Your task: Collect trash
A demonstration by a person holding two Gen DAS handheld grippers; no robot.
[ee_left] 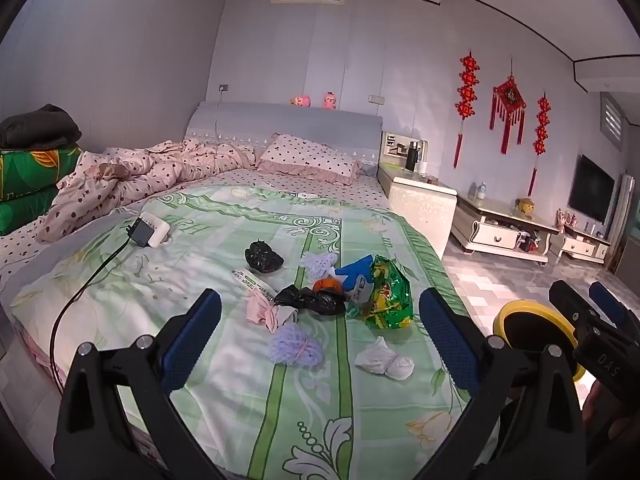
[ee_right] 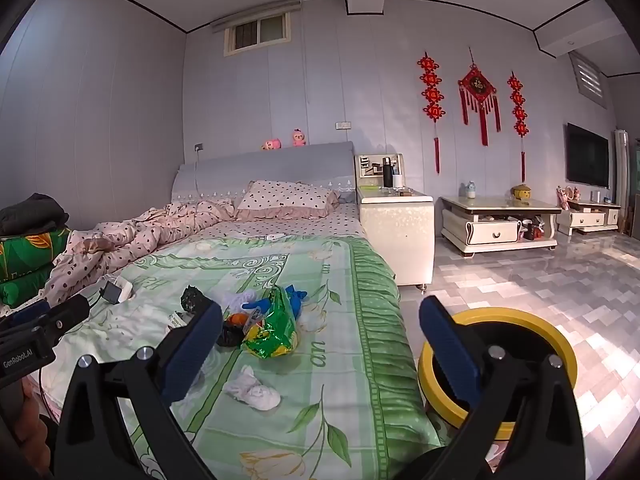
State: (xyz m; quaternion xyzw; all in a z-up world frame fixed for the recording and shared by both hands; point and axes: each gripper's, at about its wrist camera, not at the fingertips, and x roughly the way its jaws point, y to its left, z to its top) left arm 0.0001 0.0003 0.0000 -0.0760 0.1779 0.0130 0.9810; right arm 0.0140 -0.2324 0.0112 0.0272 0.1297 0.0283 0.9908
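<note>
Trash lies in a pile on the green bedspread (ee_left: 248, 408): a green snack bag (ee_left: 390, 296), a black plastic bag (ee_left: 310, 300), a second black bag (ee_left: 262, 257), a purple foam net (ee_left: 294, 346), crumpled white tissue (ee_left: 384, 362), pink paper (ee_left: 260, 308) and a blue wrapper (ee_left: 356, 274). My left gripper (ee_left: 320, 332) is open and empty, above the near part of the pile. My right gripper (ee_right: 320, 340) is open and empty over the bed's right edge. The snack bag (ee_right: 272, 330) and tissue (ee_right: 252, 390) lie ahead of it. A yellow bin (ee_right: 498, 364) stands on the floor beside the bed.
A charger and white box (ee_left: 150, 230) with a black cable lie on the bed's left. A rumpled polka-dot quilt (ee_left: 132, 176) and pillow sit at the head. A white nightstand (ee_right: 394, 232), a low cabinet (ee_right: 500, 224) and tiled floor are to the right.
</note>
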